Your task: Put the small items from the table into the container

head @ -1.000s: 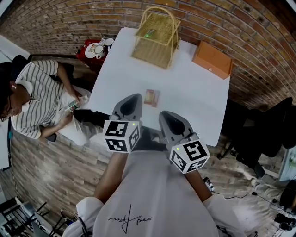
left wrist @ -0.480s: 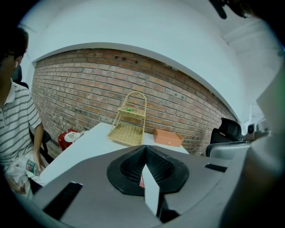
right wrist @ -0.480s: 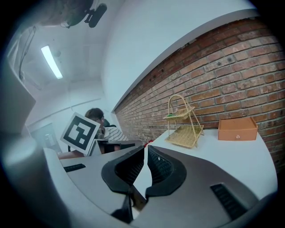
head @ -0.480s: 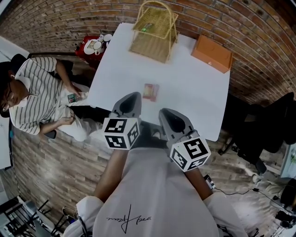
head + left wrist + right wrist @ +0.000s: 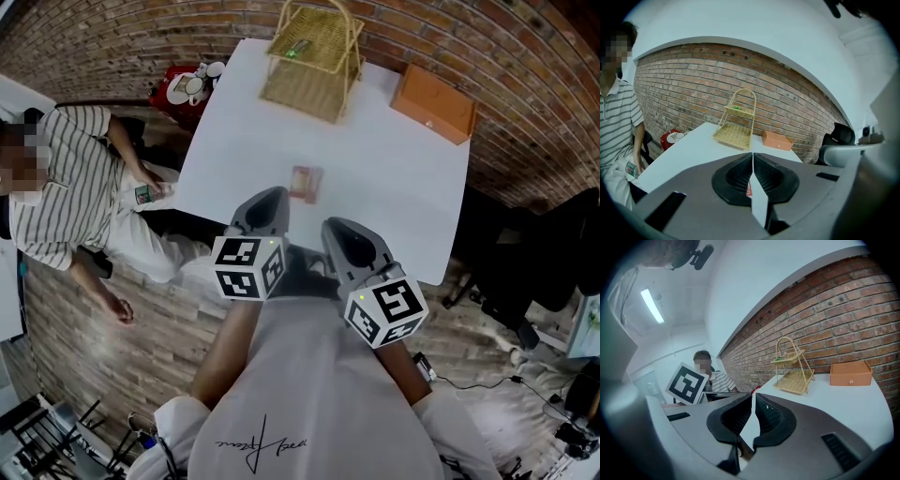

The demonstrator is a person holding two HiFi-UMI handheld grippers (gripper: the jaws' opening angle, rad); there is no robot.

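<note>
Small pinkish packet (image 5: 306,184) lying flat at centre of white surface (image 5: 394,187), long axis running roughly toward wicker basket (image 5: 314,61). Left gripper (image 5: 265,202) and right gripper (image 5: 345,236) hovering at near edge, jaws pressing together, gripping nothing.

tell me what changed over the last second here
Only the seated person moved: one arm dropped from the lap toward the floor. Nothing was grasped or released. The left tool and right tool stay shut and empty at the table's near edge; the small packet, wicker rack and orange box lie as before.
</note>
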